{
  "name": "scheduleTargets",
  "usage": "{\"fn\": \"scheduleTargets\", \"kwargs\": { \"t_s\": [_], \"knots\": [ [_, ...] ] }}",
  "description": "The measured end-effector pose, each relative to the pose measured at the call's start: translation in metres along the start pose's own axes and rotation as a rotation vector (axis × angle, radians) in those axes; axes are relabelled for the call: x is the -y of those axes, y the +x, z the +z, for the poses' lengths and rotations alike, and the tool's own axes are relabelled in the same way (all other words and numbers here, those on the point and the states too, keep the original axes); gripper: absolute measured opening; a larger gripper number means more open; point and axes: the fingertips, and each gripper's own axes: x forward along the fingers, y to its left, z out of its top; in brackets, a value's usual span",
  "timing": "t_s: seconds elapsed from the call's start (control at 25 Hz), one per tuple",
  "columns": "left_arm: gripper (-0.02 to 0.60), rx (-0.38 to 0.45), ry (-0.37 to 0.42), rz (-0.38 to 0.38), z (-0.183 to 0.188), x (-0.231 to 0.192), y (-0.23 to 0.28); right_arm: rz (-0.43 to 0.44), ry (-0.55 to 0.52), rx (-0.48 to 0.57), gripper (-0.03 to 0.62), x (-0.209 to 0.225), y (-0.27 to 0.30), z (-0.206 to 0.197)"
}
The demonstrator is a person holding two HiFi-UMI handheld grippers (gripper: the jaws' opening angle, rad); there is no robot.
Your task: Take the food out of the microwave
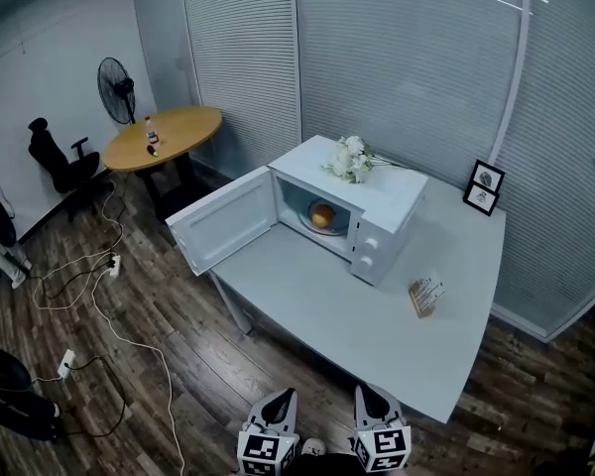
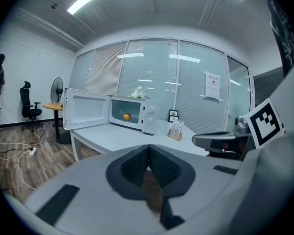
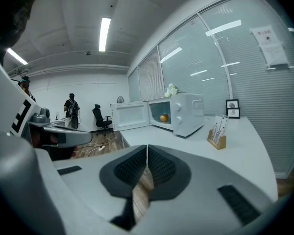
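A white microwave [image 1: 362,206] stands on the grey table [image 1: 377,315] with its door [image 1: 223,221] swung wide open to the left. Inside lies an orange round food item [image 1: 322,215], also visible in the left gripper view as the orange food [image 2: 126,116] and in the right gripper view as the orange food [image 3: 163,117]. My left gripper [image 1: 285,395] and right gripper [image 1: 364,393] sit side by side at the bottom edge, short of the table's near edge and far from the microwave. Both are shut with nothing between the jaws: left gripper [image 2: 148,148], right gripper [image 3: 147,148].
White flowers [image 1: 349,159] lie on the microwave top. A small card holder [image 1: 425,296] stands on the table right of it, two picture frames [image 1: 484,187] at the back right. A round wooden table [image 1: 164,139], fan [image 1: 116,89], office chair [image 1: 61,159] and floor cables [image 1: 99,305] are at left.
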Motion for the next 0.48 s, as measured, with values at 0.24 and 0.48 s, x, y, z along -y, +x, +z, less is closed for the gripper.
{"fn": "scheduleTargets", "kwargs": {
  "t_s": [0.24,0.48],
  "knots": [
    [0.008,-0.012,-0.003,-0.006,0.001,-0.001,0.017,0.008,0.009,-0.026,0.005,0.006,0.012,-0.005],
    [0.008,-0.047,0.0,-0.045,0.001,-0.017,0.043,0.0,0.017,-0.018,0.006,0.009,0.041,-0.001]
  ]
}}
